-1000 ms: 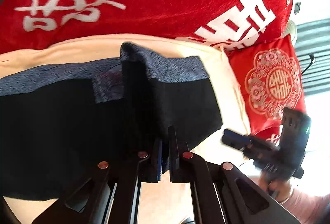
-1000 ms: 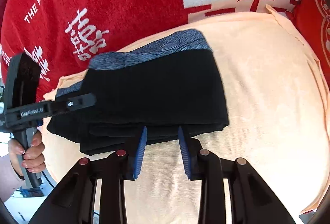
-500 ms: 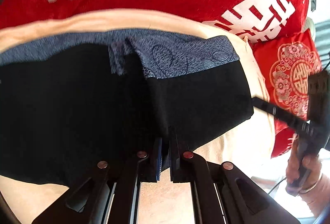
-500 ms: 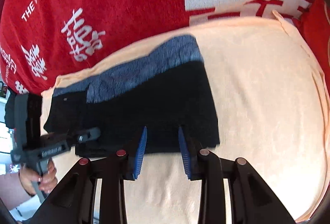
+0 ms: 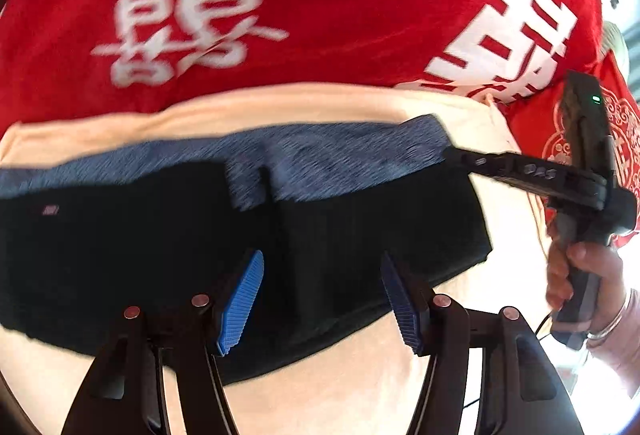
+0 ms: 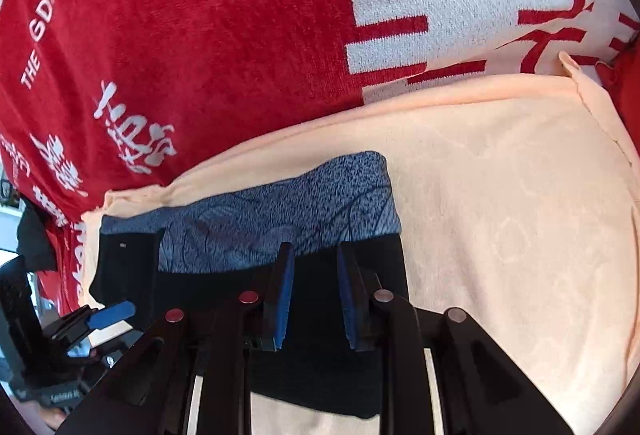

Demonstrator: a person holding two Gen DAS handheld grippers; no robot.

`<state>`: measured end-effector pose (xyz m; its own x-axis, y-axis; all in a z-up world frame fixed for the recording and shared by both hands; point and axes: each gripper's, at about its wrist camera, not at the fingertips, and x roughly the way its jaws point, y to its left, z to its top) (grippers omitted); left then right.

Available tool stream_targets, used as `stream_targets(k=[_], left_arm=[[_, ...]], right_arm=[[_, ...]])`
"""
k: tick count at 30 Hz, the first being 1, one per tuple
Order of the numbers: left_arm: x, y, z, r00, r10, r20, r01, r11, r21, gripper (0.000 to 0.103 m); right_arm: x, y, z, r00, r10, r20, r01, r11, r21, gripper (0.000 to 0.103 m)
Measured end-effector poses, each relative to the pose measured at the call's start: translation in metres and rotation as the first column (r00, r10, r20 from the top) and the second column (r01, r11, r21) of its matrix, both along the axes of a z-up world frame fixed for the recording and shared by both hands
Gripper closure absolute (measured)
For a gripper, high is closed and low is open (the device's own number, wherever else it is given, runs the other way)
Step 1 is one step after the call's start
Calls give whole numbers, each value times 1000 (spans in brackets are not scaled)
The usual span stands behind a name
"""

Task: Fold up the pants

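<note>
The black pants (image 5: 160, 255) with a blue-grey patterned waistband (image 5: 320, 159) lie folded flat on a peach cloth (image 5: 360, 387). My left gripper (image 5: 322, 303) is open over the pants' near edge, its blue pads (image 5: 242, 299) spread wide and holding nothing. My right gripper (image 6: 314, 299) is open above the right end of the pants (image 6: 320, 367), just short of the waistband (image 6: 280, 219). The right gripper also shows in the left wrist view (image 5: 580, 187), and the left gripper shows in the right wrist view (image 6: 92, 319).
A red blanket with white characters (image 5: 320, 3) lies behind the peach cloth. A red embroidered cushion (image 5: 576, 139) sits at the right. Bare peach cloth (image 6: 520, 235) stretches to the right of the pants.
My left gripper has opened and let go of the pants fold, which now lies flat. My right gripper has moved forward over the pants' right end.
</note>
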<state>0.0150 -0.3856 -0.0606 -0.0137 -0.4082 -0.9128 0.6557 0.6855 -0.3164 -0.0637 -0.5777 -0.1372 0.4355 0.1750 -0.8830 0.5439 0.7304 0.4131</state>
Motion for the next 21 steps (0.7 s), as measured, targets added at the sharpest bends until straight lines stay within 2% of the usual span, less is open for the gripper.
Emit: stream_targets(k=[4,7,9,11,15,21], left_arm=[[-4,-37,-14,1000,-1,-8,1,1000,-13,41],[-6,-44,-36,1000,8,4,-8,998,56,41],[-6,-39,-51,1000,15,-21,-13,996,88,41],[-14,-35,-49,1000,-15,16,14,996,85,41],[-23,-36,-45,998,-43,45,36,989,144,41],[-15,-14,-32,997,73,33,-78,978,195,41]], right_arm=[[8,2,-23,999,11,-41,-7,997,82,79],[3,2,-35,1000,-18,-25,21,990,142,79],[-2,0,-36,999,-37,-12,38,982,186,79],[-4,5,-36,1000,-5,-9,6,976,217,79],[-8,29,-30,996,91,-25,-85,979,187,79],[-20,43,-24,997,70,-39,-60,974,218,78]])
